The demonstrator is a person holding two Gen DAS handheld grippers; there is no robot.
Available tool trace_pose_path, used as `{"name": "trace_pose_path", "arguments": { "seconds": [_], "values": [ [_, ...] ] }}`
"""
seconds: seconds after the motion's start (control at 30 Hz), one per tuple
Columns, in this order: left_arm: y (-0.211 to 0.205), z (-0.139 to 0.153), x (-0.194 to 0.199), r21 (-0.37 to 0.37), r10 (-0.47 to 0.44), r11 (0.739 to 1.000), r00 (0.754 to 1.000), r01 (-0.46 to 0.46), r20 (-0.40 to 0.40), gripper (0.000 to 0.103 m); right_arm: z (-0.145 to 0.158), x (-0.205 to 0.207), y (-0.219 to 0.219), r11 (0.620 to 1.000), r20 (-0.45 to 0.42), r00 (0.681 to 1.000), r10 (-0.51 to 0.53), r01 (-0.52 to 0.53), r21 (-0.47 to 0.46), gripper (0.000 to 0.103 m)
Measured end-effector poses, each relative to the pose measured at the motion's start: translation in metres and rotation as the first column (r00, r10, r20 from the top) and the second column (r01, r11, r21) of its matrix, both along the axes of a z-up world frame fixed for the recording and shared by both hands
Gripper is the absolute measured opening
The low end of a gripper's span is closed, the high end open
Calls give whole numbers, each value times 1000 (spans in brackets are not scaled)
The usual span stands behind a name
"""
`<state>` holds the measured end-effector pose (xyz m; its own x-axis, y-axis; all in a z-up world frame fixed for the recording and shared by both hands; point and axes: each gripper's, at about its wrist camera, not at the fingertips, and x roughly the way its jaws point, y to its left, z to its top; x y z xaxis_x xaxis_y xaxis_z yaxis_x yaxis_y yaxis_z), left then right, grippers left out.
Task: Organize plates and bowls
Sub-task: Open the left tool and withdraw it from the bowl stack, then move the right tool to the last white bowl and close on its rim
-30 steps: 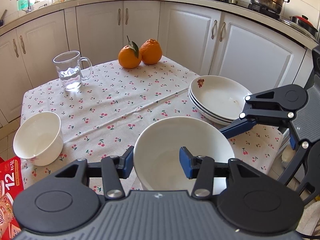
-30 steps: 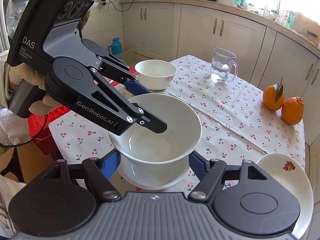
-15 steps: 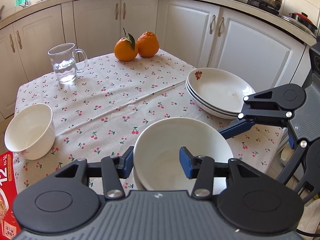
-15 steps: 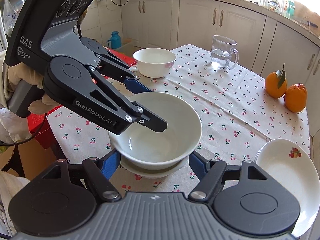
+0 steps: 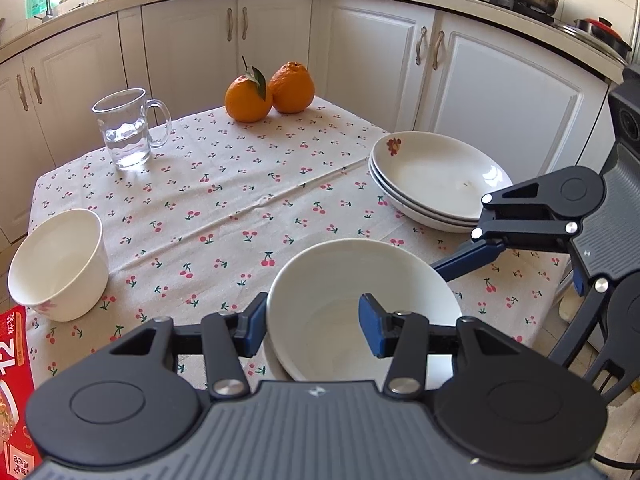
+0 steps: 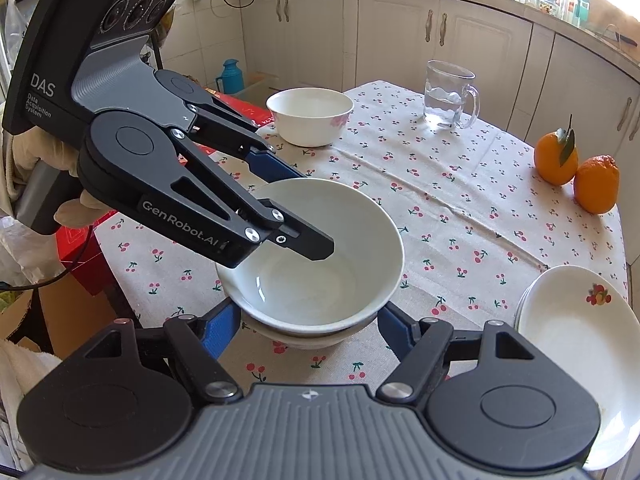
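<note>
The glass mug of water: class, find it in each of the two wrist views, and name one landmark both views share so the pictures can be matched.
Left wrist view: the glass mug stands upper left, at the far left part of the table, left of the two oranges.
Right wrist view: the mug stands upper right of centre, left of the oranges.
Shared landmark: the pair of oranges.

Three bowls, three plates, two oranges, one mug.
</note>
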<state>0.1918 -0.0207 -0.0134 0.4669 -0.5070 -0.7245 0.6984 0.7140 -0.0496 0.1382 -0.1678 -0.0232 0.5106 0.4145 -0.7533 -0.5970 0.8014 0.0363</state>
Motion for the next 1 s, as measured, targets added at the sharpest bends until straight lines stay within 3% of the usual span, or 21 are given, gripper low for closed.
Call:
{"name": "trace_pose_path", "arguments": {
  "seconds": [0.23,0.27,0.33,0.4,0.5,0.77,1.0],
  "values": [
    [5,1,1,-16,11,1000,1000,-11,2,51,3,-2,1,1000,18,1000,3,-3,-7,80],
    [6,2,0,-17,11,1000,1000,-10,10,53,3,-4,0,1000,19,1000,4,-4,1,85],
    [9,6,-4,-14,18,1000,999,-17,38,63,6,-6,-2,1000,29,1000,8,-8,21,93],
    [13,11,-8,-21,34,999,997,-32,68,78,11,-9,-2,1000,41,999,11,-12,27,94],
    [22,18,-17,-33,49,998,993,-45,111,87,14,-10,-1,1000,52,999,11,-12,21,98],
    [51,26,-34,-36,116,993,978,-111,174,91,19,-9,3,1000,74,997,-5,5,8,101],
    [78,24,-41,-10,199,979,944,-204,262,93,30,-2,9,999,90,996,-14,11,31,101]
  ]
}}
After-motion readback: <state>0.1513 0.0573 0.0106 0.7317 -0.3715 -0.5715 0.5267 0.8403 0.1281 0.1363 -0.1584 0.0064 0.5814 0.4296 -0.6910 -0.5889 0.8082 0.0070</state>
